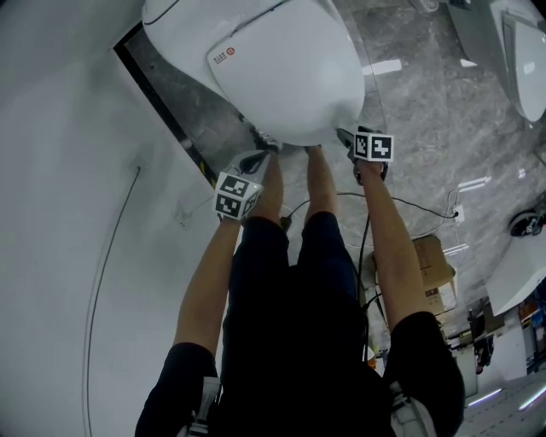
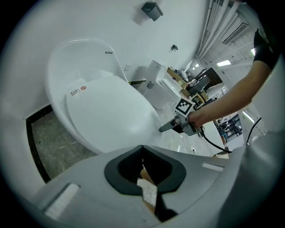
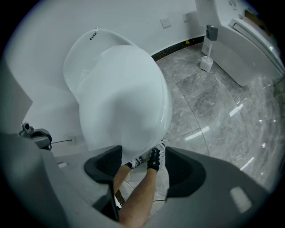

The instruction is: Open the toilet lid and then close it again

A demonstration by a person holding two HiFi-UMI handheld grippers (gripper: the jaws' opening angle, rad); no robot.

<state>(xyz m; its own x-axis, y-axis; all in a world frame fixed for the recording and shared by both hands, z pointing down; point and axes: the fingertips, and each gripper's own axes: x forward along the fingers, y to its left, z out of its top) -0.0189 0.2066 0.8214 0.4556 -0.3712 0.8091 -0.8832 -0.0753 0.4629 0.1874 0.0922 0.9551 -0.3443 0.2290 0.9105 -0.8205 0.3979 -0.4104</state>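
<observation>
At top centre of the head view, the toilet [image 1: 166, 21] is seen with its lid [image 1: 294, 81] down flat. The left gripper [image 1: 256, 159] is held at the lid's front edge on the left side. The right gripper [image 1: 346, 136] is held at the front edge on the right. Contact cannot be told from here. Bare legs [image 1: 317, 183] are seen between the two arms. A grey marble floor [image 1: 426, 102] is seen at right, a box [image 1: 433, 271] beside the right arm, and a white wall [image 1: 60, 171] at left.

Left gripper view: the jaws of the left gripper [image 2: 142, 147] are pressed together, with nothing pinched. The lid [image 2: 107, 116] is seen beyond them, closed and apart from the tips. The right gripper [image 2: 164, 128] is seen across, with its tip at the lid's front rim.

Right gripper view: the jaws of the right gripper [image 3: 143, 151] are spread wide. The lid [image 3: 124, 93] fills the middle, closed, and its front edge dips into the gap between the jaws. The pads are not seen pressing on it. Shoes [image 3: 154, 159] and a leg are seen below through the gap. The floor [image 3: 213, 102] is seen at right and a wall socket [image 3: 166, 22] up top.
</observation>
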